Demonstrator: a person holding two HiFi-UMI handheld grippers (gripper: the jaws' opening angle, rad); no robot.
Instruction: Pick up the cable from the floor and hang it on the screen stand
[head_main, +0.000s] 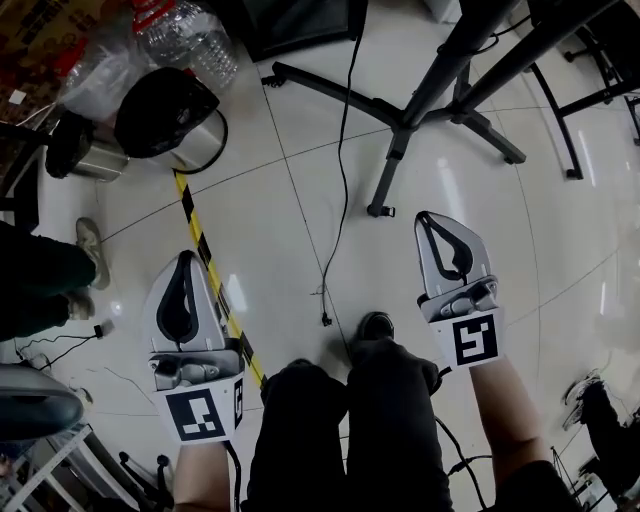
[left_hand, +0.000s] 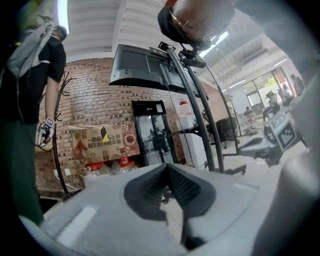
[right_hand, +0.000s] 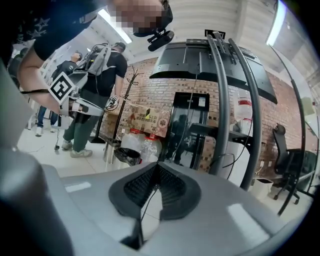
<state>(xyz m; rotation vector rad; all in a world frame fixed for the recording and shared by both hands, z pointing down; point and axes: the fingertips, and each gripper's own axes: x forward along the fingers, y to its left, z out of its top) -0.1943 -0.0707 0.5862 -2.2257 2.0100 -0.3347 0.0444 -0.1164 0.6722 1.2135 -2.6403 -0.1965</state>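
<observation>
The thin black cable (head_main: 340, 190) lies on the tiled floor, running from the top of the head view down to its loose end (head_main: 326, 320) near my shoe. The black screen stand's base (head_main: 405, 125) spreads just right of it. My left gripper (head_main: 186, 256) hovers left of the cable, shut and empty. My right gripper (head_main: 428, 216) hovers right of the cable near a stand foot, also shut and empty. The left gripper (left_hand: 167, 166) faces the stand's poles (left_hand: 192, 100) and the screen (left_hand: 142, 67). The right gripper (right_hand: 156, 164) faces the same stand (right_hand: 222, 100).
A yellow-black tape strip (head_main: 205, 250) crosses the floor beside the left gripper. A black-lidded metal bin (head_main: 165, 115) and water bottles (head_main: 190, 35) stand at the back left. Another person's shoes (head_main: 92, 250) are at the left. More black stand legs (head_main: 590, 90) are at the right.
</observation>
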